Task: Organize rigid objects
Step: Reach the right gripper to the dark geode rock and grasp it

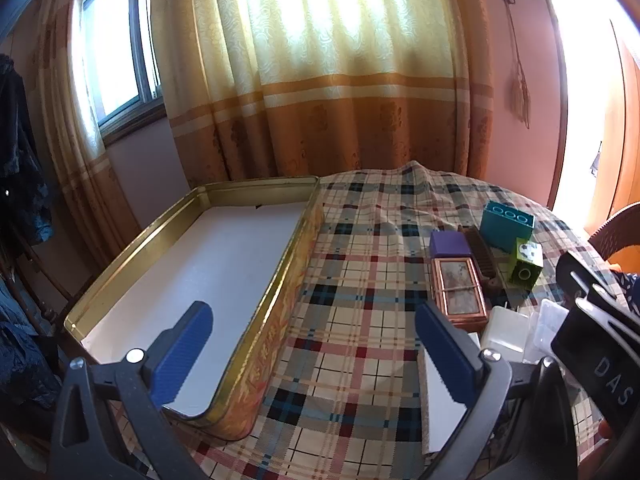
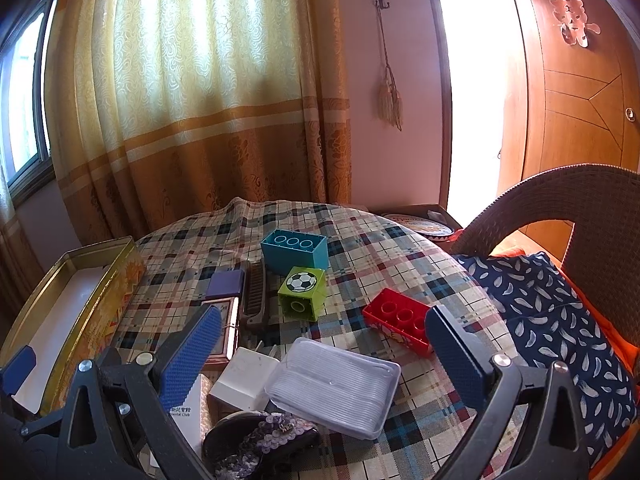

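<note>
Hovering with jaws spread and nothing between them, the left gripper (image 1: pixel 316 354) straddles the gold tin's (image 1: pixel 280 280) right wall; right of it, 3 blocks — teal block (image 2: pixel 295 253), green block (image 2: pixel 302 292), red block (image 2: pixel 400 326) — lie on the plaid tablecloth (image 2: pixel 376 256) beyond the right gripper (image 2: pixel 326 354), likewise spread wide and holding nothing.

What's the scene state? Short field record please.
surface: plaid tablecloth
container: gold tin, open, nothing inside but a white liner
left gripper: open, holds nothing, near the tin
right gripper: open, holds nothing, over the clutter
blocks: blue block, green block, red block
other: clear box, white box, comb, purple box
in tin so far: none
</note>
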### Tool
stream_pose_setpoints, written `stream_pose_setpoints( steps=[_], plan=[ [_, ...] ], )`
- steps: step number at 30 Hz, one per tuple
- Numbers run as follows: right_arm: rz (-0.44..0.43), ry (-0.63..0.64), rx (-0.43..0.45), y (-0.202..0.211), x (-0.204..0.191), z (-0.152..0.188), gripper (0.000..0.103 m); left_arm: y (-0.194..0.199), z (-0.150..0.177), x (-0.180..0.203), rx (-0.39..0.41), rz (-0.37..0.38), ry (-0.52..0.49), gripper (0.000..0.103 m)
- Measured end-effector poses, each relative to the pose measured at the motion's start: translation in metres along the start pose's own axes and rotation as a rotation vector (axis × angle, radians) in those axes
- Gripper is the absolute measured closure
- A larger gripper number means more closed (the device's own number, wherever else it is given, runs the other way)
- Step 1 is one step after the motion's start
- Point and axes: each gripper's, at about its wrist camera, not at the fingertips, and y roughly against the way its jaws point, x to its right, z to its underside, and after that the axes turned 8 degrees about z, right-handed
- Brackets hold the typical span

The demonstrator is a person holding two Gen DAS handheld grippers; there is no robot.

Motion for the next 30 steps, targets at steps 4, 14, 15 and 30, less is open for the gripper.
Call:
stream_pose_setpoints(
  steps=[4,14,15,30],
  plan=[
    [-0.020,-0.029,-0.008,-0.001,0.006,-0.001,0.000,0.005,-0.002,0.001,0.018,0.010,-0.007,0.000],
    [-0.080,-0.021,-0.036,0.001,0.048,-0.011,0.002,0.011,0.001,0.000,-0.031,0.105,-0.008,0.000],
    [-0.085,-0.022,-0.045,0.000,0.053,-0.011,0.005,0.012,0.001,-0.001,-0.033,0.120,-0.006,0.000],
    [-0.338,0.011,-0.306,0.000,0.024,0.029,0.037,0.027,0.006,-0.005,-0.081,0.161,-0.090,0.016]
  ],
)
